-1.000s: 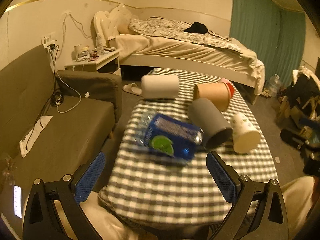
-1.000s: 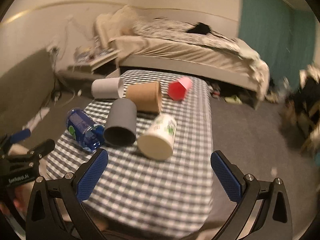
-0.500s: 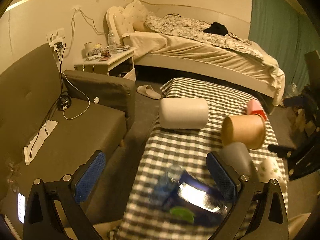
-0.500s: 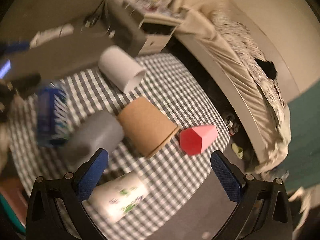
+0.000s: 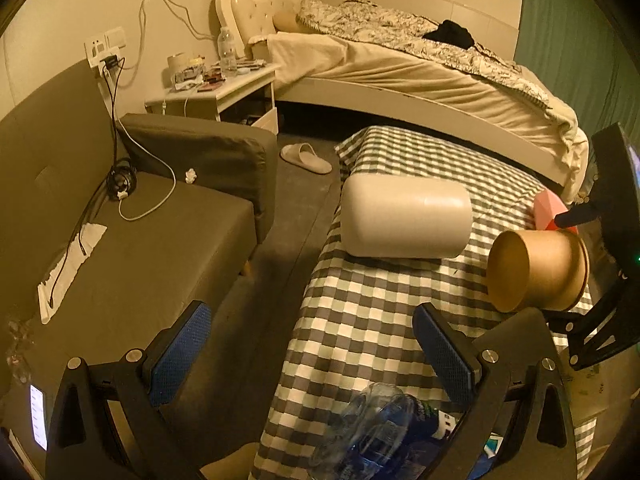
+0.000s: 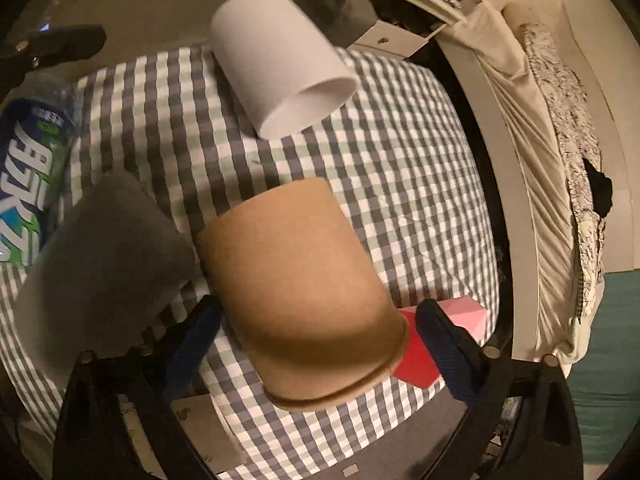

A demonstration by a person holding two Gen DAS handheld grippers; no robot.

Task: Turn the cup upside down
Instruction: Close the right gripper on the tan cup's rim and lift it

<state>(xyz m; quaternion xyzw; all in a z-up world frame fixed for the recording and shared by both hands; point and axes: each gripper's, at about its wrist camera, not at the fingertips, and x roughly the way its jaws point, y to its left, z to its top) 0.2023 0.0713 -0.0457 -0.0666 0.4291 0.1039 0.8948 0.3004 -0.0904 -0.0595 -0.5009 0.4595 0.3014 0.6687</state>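
Several cups lie on their sides on the checkered table [image 5: 384,312]. A brown paper cup [image 6: 304,300] lies between the open fingers of my right gripper [image 6: 316,344], its base end toward the camera; whether the pads touch it I cannot tell. It also shows in the left wrist view [image 5: 536,268]. A white cup [image 6: 276,60] lies beyond it, also in the left wrist view [image 5: 404,224]. A grey cup [image 6: 100,264] lies to the left. My left gripper [image 5: 312,352] is open and empty above the table's near left edge.
A blue-labelled plastic bottle [image 5: 380,436] lies under the left gripper. A red and pink cup [image 6: 436,344] lies behind the brown cup. A grey sofa [image 5: 120,240] stands left of the table, a bed [image 5: 420,68] beyond it.
My right gripper has moved in over the table and now straddles the brown cup. My left gripper has moved forward and left, so the bottle is now beneath it.
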